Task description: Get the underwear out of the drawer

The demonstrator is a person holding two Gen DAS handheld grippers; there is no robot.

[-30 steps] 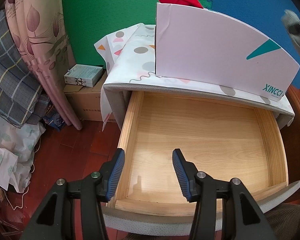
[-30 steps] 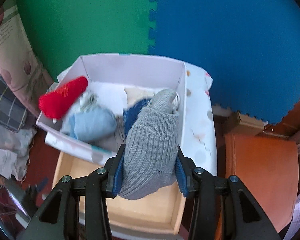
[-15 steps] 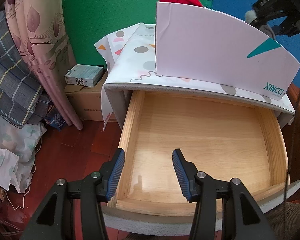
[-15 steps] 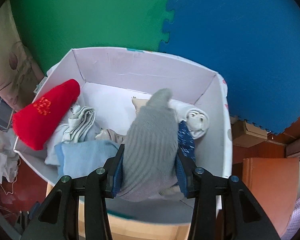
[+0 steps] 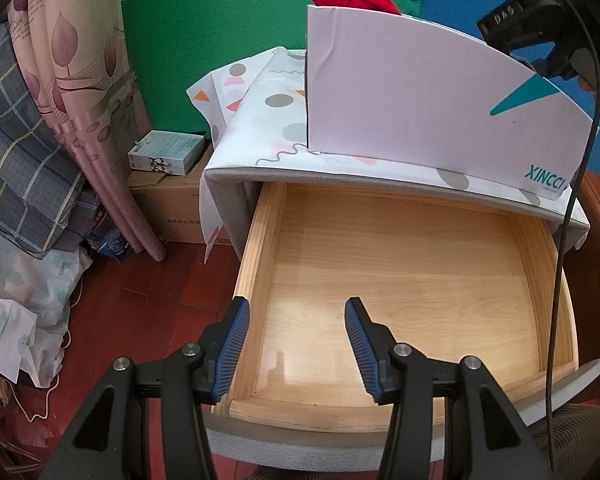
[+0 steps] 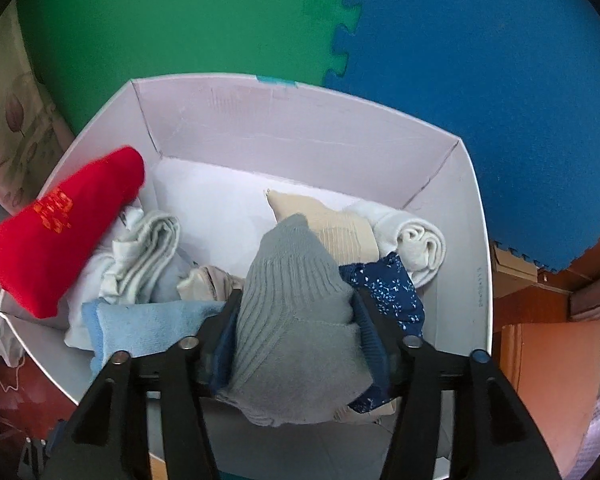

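Observation:
The wooden drawer (image 5: 256,248) is pulled out and nothing lies on its bare floor. My left gripper (image 5: 296,304) hangs open over its front left corner, holding nothing. On the cabinet top stands a white cardboard box (image 6: 280,120) with several folded garments inside. My right gripper (image 6: 296,300) is low in that box. A grey ribbed underwear piece (image 6: 292,340) sits between its jaws, which are opening. The pads still touch the cloth's sides, and the piece rests on the other clothes.
In the box lie a red garment (image 6: 60,232), a light blue one (image 6: 148,328), a navy patterned one (image 6: 388,292), a beige one (image 6: 332,224) and a white roll (image 6: 412,240). A curtain (image 5: 80,100) and cardboard cartons (image 5: 168,200) stand left of the cabinet. An orange-brown chair (image 6: 548,368) is at the right.
My right gripper has come down into the white box with the grey piece, and its jaws now stand a little wider. The left gripper has not moved.

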